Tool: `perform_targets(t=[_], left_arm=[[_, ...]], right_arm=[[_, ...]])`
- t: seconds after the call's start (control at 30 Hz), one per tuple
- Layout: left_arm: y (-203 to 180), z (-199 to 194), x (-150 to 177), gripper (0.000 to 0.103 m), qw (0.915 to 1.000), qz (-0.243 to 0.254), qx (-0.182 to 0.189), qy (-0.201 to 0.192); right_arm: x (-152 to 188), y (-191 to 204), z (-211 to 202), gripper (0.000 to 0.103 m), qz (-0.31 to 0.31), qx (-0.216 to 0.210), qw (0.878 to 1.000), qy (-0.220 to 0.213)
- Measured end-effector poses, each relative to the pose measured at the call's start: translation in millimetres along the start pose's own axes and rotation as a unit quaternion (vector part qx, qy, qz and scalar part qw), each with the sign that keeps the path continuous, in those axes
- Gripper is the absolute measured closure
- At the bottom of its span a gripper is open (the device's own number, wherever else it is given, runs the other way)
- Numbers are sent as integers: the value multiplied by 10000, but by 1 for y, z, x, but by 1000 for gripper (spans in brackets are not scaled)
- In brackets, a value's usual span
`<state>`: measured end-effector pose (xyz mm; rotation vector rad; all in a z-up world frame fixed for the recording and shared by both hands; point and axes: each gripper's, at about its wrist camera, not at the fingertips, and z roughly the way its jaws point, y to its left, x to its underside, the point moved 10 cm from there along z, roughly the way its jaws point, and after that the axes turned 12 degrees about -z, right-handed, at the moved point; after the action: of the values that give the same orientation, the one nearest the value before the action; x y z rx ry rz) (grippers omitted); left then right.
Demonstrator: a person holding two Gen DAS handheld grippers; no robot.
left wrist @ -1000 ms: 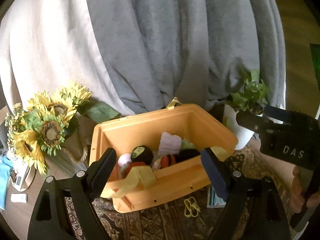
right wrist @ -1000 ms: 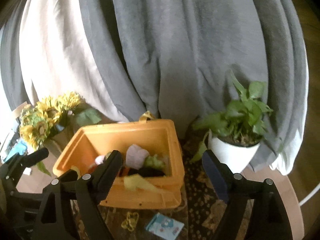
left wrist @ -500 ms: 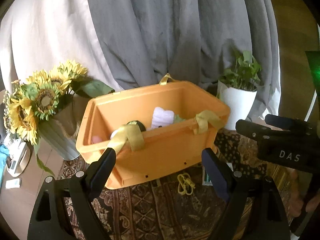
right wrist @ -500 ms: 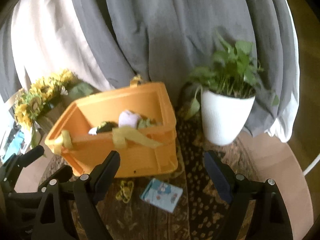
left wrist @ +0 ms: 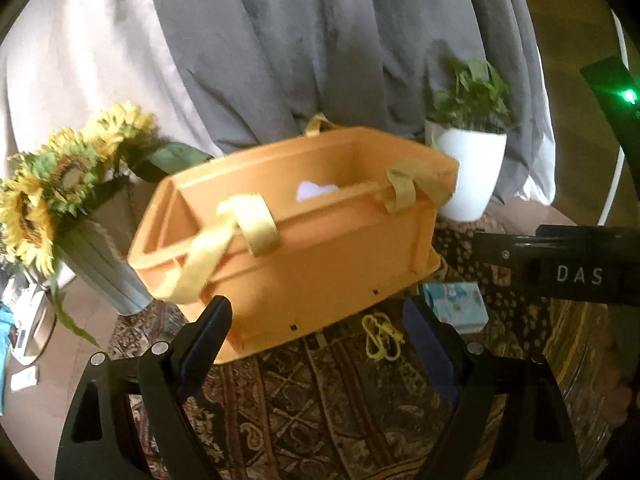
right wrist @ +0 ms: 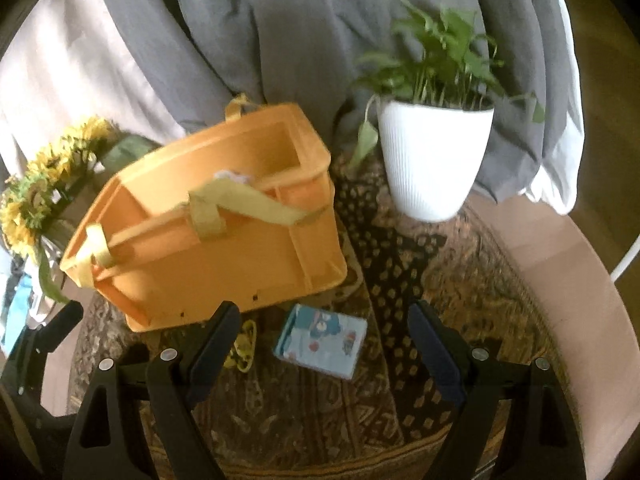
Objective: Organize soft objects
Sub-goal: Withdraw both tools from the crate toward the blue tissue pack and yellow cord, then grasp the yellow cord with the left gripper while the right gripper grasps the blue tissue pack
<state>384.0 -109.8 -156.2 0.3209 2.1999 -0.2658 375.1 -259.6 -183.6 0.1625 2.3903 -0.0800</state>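
Grey curtain [left wrist: 304, 40] backdrop, patterned rug [right wrist: 440, 300] on bench. Orange bin [left wrist: 304, 264] frame centre, soft toys inside, barely visible. Left hand-held gripper [left wrist: 316, 332], right hand-held gripper [right wrist: 324, 336]: jaws wide, empty. Approach bin's rim squarely, avoid straps.

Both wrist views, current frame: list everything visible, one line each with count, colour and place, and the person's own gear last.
Storage bin: one, orange, on the rug, centre-left.
Bin straps: pale yellow, draped over the near rim; count unclear.
Soft item: one showing, white, inside the bin; anything else is hidden.
Small box: one, light blue with cartoon print, on the rug in front of the bin.
Clip: one, yellow, beside the box.
Potted plant: one, green in a white pot, right of the bin.
Sunflowers: one bunch, yellow, in a grey vase, left.
Curtains: grey and white, behind.
Rug: one, brown patterned.
Left gripper: black, open, empty.
Right gripper: black, open, empty.
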Motion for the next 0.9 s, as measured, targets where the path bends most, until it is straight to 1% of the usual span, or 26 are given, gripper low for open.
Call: perform_targets(t=[0.13,0.37,0.43,0.47,0.57,0.8,0.9], left_arm=[[-1,9,10,15,9999,73,54,142],[-17,20,25,15,9982,583,81,120],[-23,25,29,15,9978,627,133,171],[-26,28,32,15,9976,642,174,211],[-31,38,39,15,9972,644,223,321],[-36,59,51,18,9963,637,297,499],[-38,68,57,22,9956,648,290,616]], right_arm=[[9,1,12,16,142,42,9996,244],[25,1,39,16,540,-56,9956,767],[27,2,46,16,614,-87,9942,880],[28,-1,49,16,671,32,9935,915],[29,0,57,16,783,-69,9918,1011],[32,6,77,16,814,-177,9891,1211],[33,5,84,16,823,-131,9879,1305]])
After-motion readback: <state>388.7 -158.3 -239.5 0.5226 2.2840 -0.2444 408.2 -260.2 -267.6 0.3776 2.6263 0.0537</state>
